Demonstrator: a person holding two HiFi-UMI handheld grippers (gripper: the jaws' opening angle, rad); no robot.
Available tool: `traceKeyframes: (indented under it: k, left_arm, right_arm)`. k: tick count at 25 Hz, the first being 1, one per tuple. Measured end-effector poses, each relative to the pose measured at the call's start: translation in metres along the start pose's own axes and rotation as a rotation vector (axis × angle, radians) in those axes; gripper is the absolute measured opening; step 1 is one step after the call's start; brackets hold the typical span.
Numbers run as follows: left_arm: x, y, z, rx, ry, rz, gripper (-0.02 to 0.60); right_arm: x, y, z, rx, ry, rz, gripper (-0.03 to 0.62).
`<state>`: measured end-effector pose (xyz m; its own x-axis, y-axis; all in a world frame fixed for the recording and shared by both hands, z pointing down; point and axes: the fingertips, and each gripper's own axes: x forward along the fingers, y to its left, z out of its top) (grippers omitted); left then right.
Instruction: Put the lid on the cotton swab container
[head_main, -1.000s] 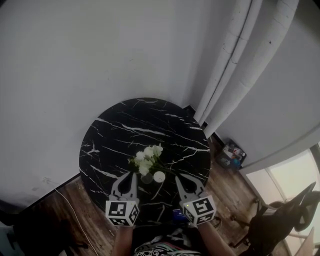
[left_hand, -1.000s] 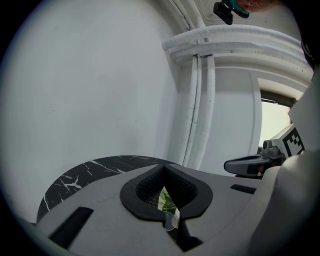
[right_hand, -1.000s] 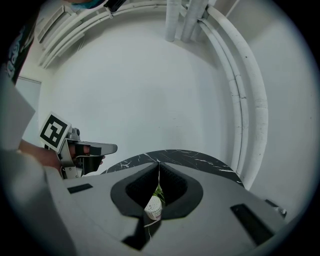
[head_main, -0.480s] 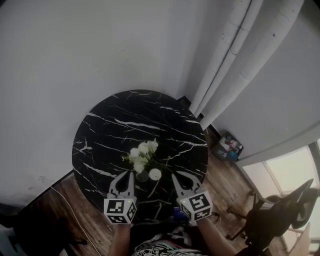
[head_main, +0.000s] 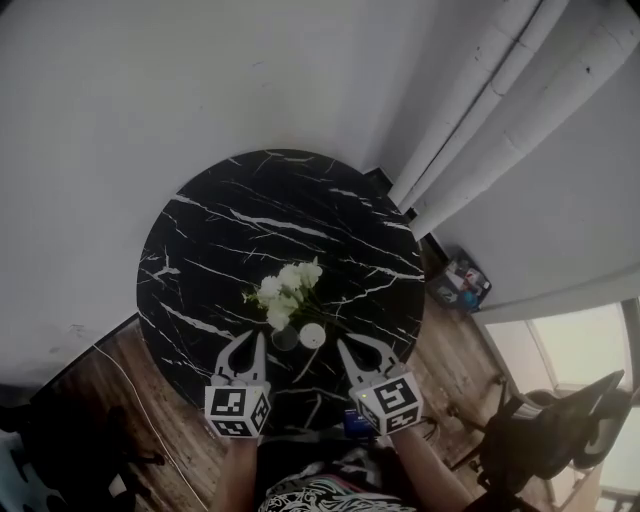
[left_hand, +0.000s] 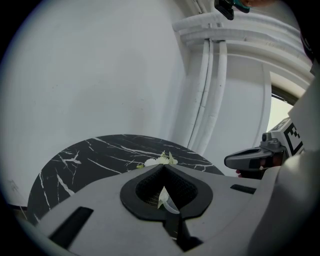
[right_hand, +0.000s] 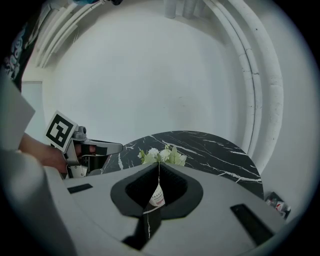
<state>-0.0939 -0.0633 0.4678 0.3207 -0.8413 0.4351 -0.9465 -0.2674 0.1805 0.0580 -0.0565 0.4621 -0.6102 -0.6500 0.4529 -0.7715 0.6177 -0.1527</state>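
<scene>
The cotton swab container (head_main: 313, 336) stands on the table (head_main: 200, 260) beside the flowers (head_main: 285, 290), between left tool (head_main: 257, 340) and right tool (head_main: 341, 346), both closed, empty.

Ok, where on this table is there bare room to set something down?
The far half of the table is bare, from the flowers out to the rim by the wall. Bare marble also lies left and right of the flowers. The near edge is crowded: container and lid sit close together, just ahead of the left gripper and right gripper.
</scene>
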Motion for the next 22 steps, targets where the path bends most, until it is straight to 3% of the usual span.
traceKeyframes:
  k: [22]
  left_arm:
    - [0.022,0.013,-0.064,-0.045,0.139,-0.036,0.014]
  right_arm:
    - [0.035,0.003,-0.047,0.036,0.101,0.048,0.018]
